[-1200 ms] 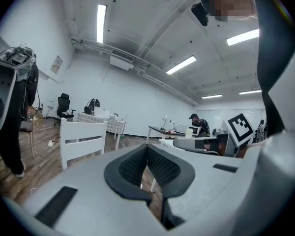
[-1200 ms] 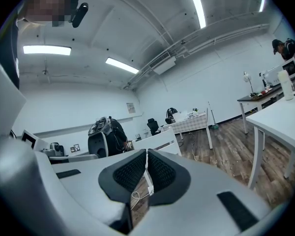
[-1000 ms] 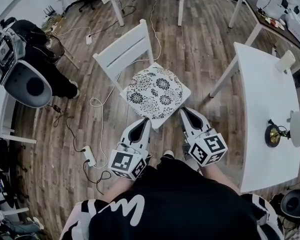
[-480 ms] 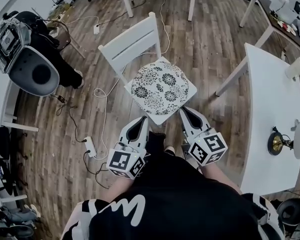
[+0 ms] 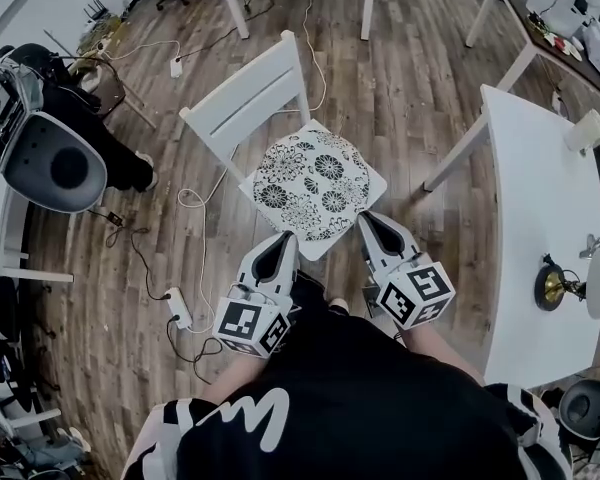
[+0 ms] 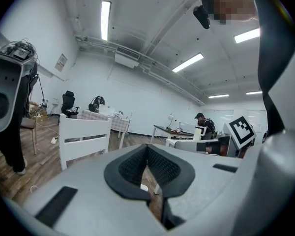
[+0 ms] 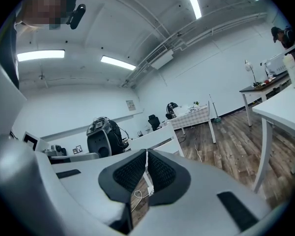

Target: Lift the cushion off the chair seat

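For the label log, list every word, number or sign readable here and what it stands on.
"W": a large white mark on the person's black top.
Left marker cube, right marker cube: coded squares only, no letters.
Wall notices: too small to read.

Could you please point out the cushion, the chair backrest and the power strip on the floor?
Cushion (image 5: pixel 312 184), head view, middle of its flowered top.
Chair backrest (image 5: pixel 242 86), head view, on its top rail.
Power strip (image 5: pixel 178 310), head view, middle of its white body.
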Demonstrator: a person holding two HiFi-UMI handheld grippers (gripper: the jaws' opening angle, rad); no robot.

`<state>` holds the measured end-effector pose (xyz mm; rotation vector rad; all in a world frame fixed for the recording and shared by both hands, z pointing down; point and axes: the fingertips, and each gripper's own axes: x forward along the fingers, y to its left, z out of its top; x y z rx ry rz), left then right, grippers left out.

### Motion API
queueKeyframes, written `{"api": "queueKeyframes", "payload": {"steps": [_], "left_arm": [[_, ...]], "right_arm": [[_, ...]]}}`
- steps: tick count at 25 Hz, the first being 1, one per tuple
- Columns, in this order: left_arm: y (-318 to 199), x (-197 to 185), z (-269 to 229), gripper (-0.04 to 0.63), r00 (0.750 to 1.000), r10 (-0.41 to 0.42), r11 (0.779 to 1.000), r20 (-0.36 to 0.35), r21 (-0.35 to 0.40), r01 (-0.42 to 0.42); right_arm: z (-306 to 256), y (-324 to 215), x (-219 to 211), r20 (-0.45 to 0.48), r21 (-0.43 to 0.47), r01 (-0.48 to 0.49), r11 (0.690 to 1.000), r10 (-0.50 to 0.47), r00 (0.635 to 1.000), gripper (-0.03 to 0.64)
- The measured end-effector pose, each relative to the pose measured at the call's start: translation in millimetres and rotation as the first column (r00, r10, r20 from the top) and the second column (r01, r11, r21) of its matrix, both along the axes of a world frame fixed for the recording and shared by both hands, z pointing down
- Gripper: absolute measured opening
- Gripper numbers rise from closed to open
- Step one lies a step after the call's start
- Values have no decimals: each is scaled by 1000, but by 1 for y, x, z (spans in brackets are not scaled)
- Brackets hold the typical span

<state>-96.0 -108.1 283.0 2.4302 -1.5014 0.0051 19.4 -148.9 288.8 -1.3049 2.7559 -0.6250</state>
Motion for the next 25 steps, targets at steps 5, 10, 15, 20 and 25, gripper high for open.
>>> {"api": "queueKeyframes", "payload": {"steps": [5, 10, 15, 20, 25], "left_arm": [[-28, -15, 0, 5, 1000, 7, 1000, -11, -3, -7], [-68, -30, -5, 5, 999, 26, 1000, -19, 0, -26], [-110, -47, -11, 5, 998, 57, 998, -13, 4, -57], [-144, -61, -11, 5, 995, 100, 995, -15, 7, -100], [-171, -76, -5, 5, 990, 138, 990, -23, -5, -138]], "right_arm": [[1, -24, -13, -6, -1, -11, 1000, 11, 1000, 28], [-1, -59, -24, -6, -2, -38, 999, 38, 999, 28], [-4, -100, -36, 3, 0, -80, 997, 80, 997, 28], [-4, -129, -48, 5, -2, -127, 992, 127, 992, 28], [-1, -151, -61, -8, -8, -168, 986, 168, 986, 28]]}}
